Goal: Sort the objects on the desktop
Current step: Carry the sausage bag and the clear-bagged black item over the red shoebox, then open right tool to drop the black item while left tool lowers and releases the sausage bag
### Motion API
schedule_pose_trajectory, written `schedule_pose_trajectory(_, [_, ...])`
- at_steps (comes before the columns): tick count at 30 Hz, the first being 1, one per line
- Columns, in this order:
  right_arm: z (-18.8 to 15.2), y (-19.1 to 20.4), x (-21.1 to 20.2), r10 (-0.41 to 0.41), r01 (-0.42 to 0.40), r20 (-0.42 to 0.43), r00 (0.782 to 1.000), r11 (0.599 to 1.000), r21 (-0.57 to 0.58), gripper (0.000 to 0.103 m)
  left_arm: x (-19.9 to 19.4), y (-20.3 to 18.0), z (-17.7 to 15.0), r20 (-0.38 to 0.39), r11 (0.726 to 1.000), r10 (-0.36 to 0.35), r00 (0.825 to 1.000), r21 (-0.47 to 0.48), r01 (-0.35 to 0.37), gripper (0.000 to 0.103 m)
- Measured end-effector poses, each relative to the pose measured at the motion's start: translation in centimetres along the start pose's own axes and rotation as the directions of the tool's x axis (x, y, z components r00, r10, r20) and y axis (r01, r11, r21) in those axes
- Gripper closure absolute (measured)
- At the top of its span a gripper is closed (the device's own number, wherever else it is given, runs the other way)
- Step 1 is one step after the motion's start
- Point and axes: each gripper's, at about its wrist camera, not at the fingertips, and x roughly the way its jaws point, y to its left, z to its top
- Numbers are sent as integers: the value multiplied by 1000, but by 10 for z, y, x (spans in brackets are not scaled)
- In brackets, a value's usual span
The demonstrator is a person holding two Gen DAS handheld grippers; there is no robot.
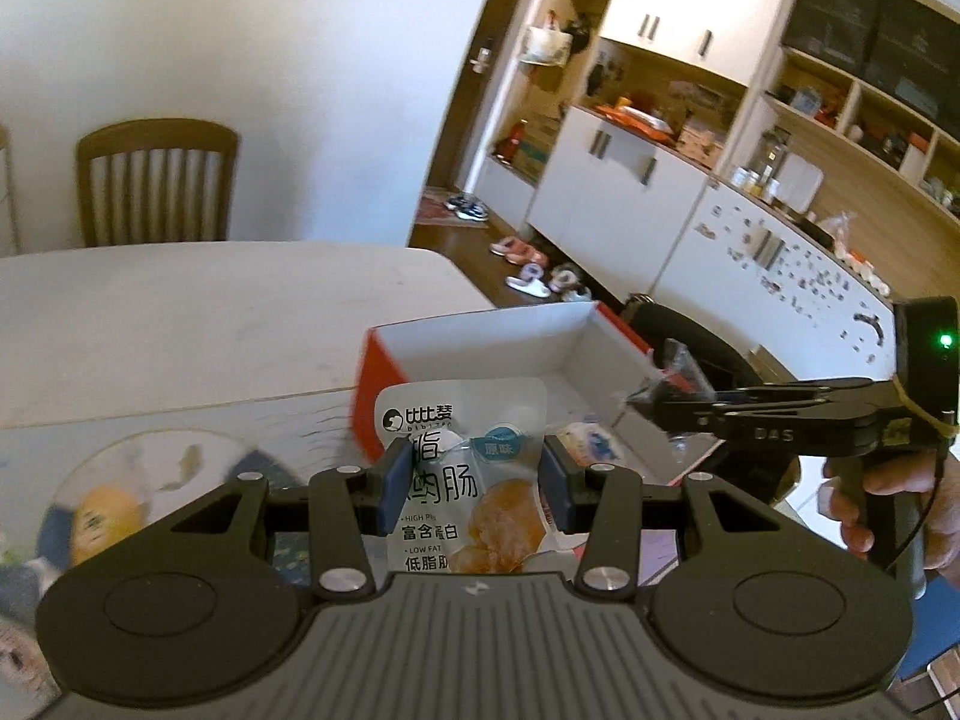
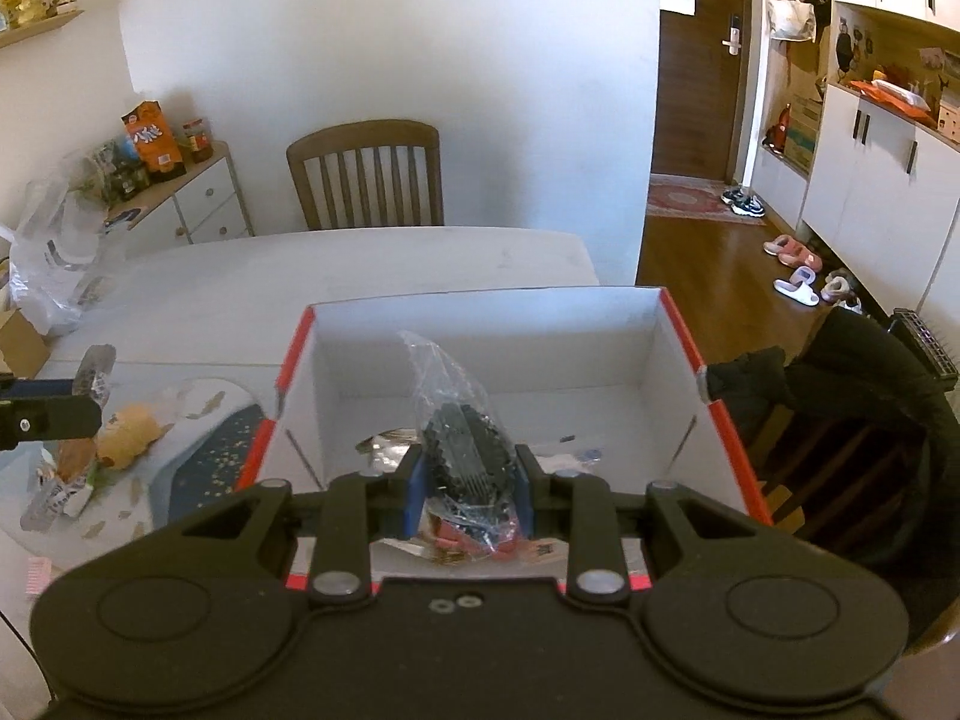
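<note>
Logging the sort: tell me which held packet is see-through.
The clear plastic bag of dark pieces in the right claw, over the box. The left claw holds an opaque white printed snack pouch.

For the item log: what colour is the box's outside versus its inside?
Box: red outside, white inside; right wrist view shows it best.

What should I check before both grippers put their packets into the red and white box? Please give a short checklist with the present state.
1. Left gripper holds the snack pouch: ok.
2. Right gripper shut on the clear bag of dark parts: ok.
3. Box open on top: ok.
4. Clear bag already over the box: ok.
5. Pouch over the box: not ok, it is in front of the near wall.
6. Free room on the box floor: ok, only few items lie there.
</note>
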Motion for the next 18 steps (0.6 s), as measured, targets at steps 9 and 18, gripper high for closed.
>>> schedule_pose_trajectory(9, [4,-22,15,20,-20,-26,999,1000,2,74,45,-42,17,-58,996,-44,997,70,48,59])
schedule_pose_trajectory(18, [13,-38,38,6,-7,-52,999,1000,-17,74,92,-67,21,-143,989,-23,989,140,43,59])
